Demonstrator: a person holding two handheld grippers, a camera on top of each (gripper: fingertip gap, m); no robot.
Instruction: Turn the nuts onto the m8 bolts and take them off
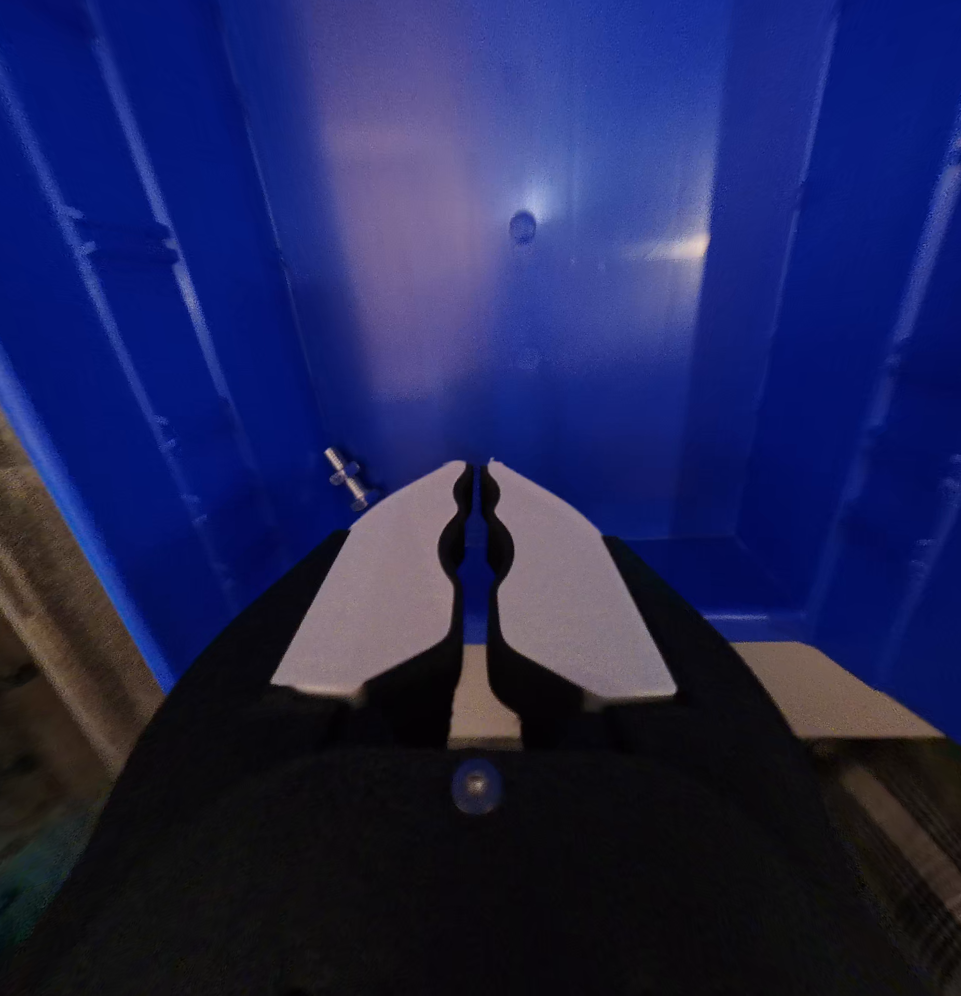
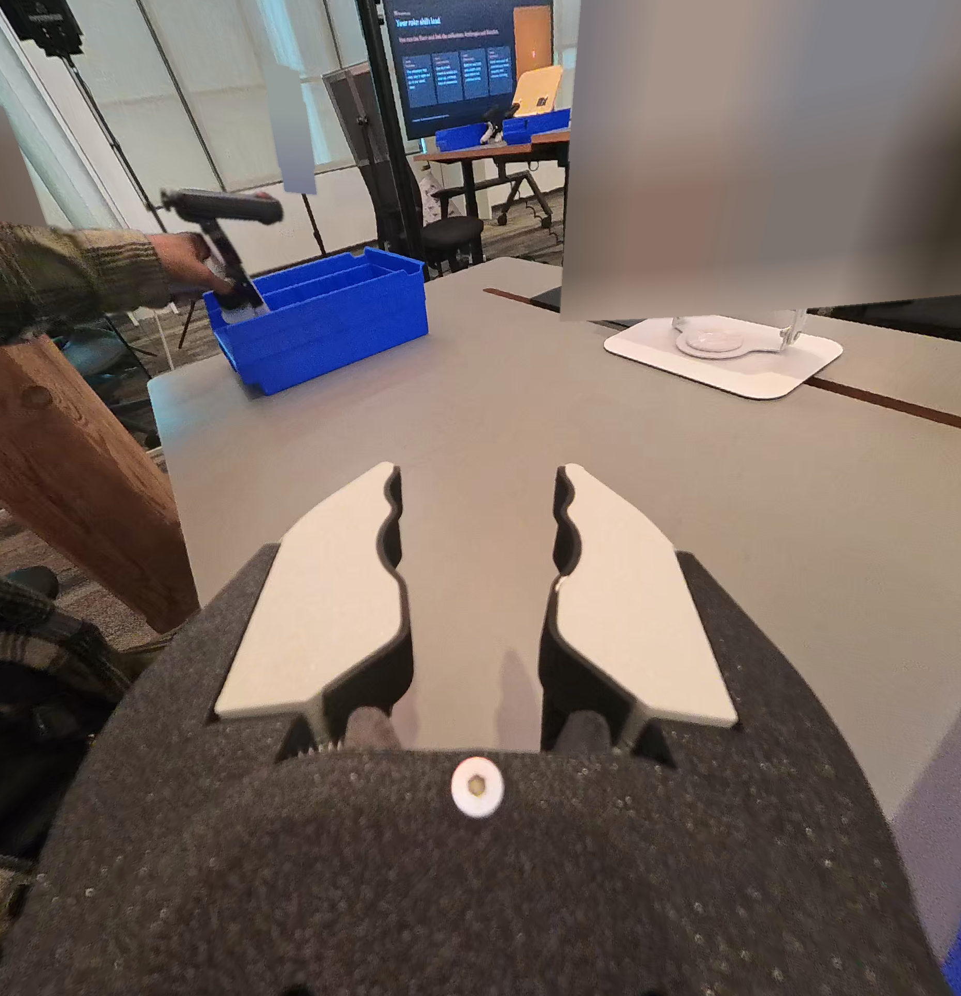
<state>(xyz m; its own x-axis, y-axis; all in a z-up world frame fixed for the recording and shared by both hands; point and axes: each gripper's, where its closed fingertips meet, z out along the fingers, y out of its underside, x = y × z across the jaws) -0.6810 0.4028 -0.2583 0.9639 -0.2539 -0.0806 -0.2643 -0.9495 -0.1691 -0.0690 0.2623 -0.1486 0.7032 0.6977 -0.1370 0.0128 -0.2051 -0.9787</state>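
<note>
Left claw (image 1: 477, 468) was nearly together on nothing inside the blue bin (image 1: 144, 323), bolt (image 1: 347, 481) with nut (image 1: 340, 476) threaded on lying just left of it, right claw (image 2: 477, 474) apart over the counter (image 2: 521, 420); I'd say removal was still pending.

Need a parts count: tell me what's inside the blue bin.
One bolt with a nut threaded on lies by the blue bin's left wall. The left gripper covers the near floor; nothing else shows.
</note>
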